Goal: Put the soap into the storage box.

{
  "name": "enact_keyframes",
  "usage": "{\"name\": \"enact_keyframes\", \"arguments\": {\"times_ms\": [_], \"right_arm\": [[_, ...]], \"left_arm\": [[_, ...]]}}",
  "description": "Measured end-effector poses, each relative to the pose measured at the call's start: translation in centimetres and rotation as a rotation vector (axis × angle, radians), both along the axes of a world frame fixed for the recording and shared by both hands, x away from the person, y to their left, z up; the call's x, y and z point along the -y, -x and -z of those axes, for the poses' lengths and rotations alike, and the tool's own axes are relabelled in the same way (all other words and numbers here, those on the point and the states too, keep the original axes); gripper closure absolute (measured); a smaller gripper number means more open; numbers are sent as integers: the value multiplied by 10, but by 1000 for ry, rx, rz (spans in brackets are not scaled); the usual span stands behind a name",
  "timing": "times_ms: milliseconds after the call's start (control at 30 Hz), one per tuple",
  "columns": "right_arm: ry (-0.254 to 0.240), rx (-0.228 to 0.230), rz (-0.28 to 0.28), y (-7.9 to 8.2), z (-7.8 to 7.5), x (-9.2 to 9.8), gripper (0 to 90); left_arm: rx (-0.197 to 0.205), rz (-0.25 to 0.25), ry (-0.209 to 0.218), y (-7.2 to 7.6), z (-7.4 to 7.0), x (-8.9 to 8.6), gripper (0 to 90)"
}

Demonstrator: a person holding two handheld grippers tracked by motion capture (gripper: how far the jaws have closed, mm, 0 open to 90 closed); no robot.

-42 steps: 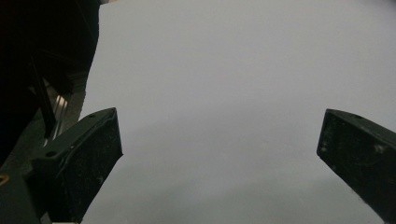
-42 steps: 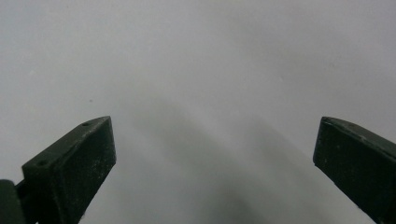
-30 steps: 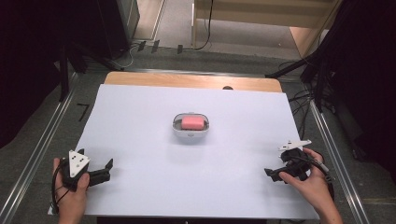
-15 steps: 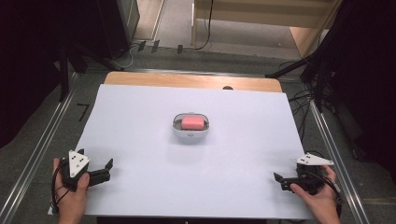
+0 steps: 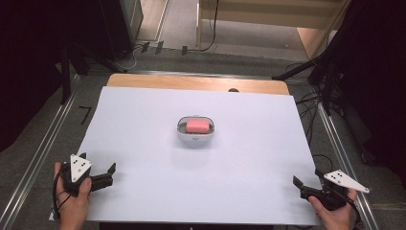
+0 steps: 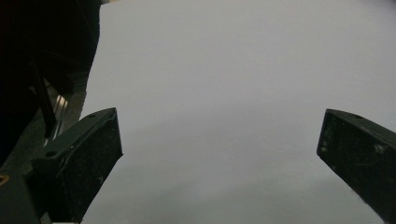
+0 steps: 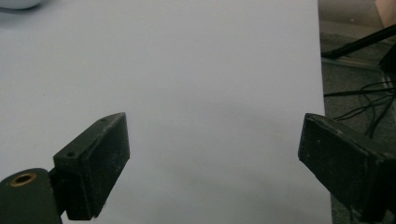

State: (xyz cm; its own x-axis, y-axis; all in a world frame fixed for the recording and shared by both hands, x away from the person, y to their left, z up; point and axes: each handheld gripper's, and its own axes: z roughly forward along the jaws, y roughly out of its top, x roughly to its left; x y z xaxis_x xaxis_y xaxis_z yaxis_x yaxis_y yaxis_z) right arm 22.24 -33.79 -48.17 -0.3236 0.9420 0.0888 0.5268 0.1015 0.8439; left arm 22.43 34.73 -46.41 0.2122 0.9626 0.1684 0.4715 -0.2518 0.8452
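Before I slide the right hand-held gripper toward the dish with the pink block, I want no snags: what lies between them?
Nothing: in the high view, bare white table cover runs from the right hand-held gripper to the dish.

A matt white sheet (image 5: 143, 143) that looks like paper covers the table; bare wood (image 5: 191, 82) shows at its far edge. The small dish (image 5: 195, 136) looks smooth, glossy white, the pink block (image 5: 197, 125) in it matt. Gripper pads (image 7: 100, 163) are rough, scuffed black.
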Motion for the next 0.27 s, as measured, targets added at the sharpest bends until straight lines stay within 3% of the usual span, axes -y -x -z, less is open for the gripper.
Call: {"name": "enact_keyframes", "arguments": {"times_ms": [267], "right_arm": [[75, 12, 8, 0, 2, -8, 109]], "left_arm": [[-7, 5, -1, -1, 0, 0, 5]]}}
